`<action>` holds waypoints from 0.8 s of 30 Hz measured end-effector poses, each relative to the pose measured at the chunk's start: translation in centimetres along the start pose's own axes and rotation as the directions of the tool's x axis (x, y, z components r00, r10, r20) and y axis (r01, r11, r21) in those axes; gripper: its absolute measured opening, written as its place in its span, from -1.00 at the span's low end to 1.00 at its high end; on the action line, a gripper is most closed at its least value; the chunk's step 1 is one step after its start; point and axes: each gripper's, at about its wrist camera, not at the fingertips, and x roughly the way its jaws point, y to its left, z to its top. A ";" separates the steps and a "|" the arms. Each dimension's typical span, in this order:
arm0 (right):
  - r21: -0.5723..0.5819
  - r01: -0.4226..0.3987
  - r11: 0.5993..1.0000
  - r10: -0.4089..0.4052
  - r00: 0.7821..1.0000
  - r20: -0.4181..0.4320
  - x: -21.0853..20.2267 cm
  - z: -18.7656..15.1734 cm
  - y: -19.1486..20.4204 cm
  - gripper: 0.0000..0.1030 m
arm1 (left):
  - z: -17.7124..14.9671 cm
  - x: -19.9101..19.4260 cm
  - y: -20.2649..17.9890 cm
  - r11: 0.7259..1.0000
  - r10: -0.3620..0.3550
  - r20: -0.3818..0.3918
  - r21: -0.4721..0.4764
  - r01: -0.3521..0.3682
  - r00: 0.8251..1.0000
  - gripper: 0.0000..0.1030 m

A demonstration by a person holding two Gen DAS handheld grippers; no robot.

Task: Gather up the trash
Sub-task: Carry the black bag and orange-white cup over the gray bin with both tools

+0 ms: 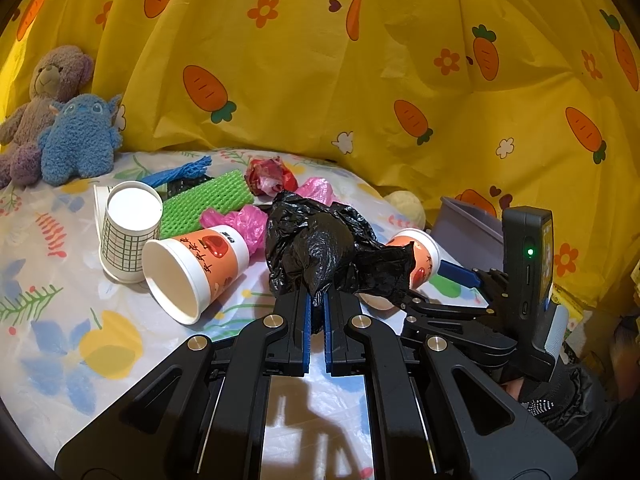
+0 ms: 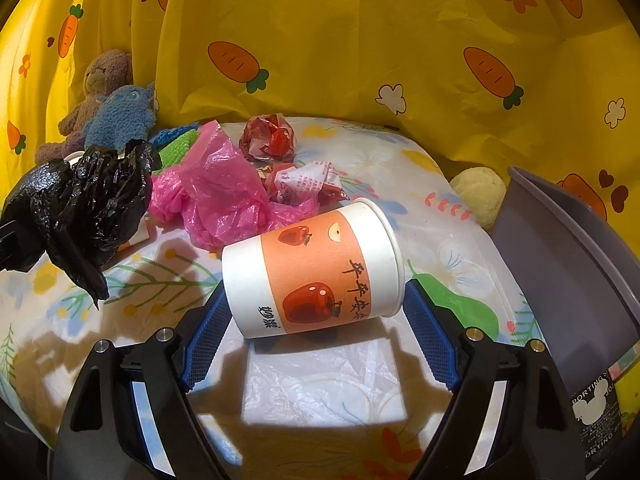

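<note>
Left hand-held gripper (image 1: 316,300) – we pinch black bag (image 1: 316,248), lifted clear | right hand-held gripper (image 2: 316,312) – spread, straddling apple cup (image 2: 316,276) for grasp

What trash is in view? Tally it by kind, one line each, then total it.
Paper cups: 3 (orange apple cup, second orange apple cup, grid cup)
Plastic bags: 2 (black bag, pink bag)
Crumpled wrappers: 2 (red wrapper, red-white wrapper)
Foam nets: 2 (green net, blue net)
Total: 9
</note>
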 end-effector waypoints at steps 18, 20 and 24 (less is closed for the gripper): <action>0.048 -0.021 0.999 0.016 0.995 0.101 -4.4 -0.2 -0.7 0.59 | 0.4 -1.9 -1.0 0.999 -0.014 0.042 0.030 0.012 0.999 -0.92; 0.055 -0.018 0.998 0.012 0.994 0.111 -4.8 -0.2 -1.0 0.59 | 0.5 -2.1 -1.2 0.999 -0.016 0.044 0.039 0.014 0.999 -0.92; 0.061 -0.010 0.998 0.002 0.991 0.132 -5.5 -0.3 -1.6 0.59 | 0.8 -2.4 -1.8 0.998 -0.024 0.051 0.057 0.021 0.998 -0.92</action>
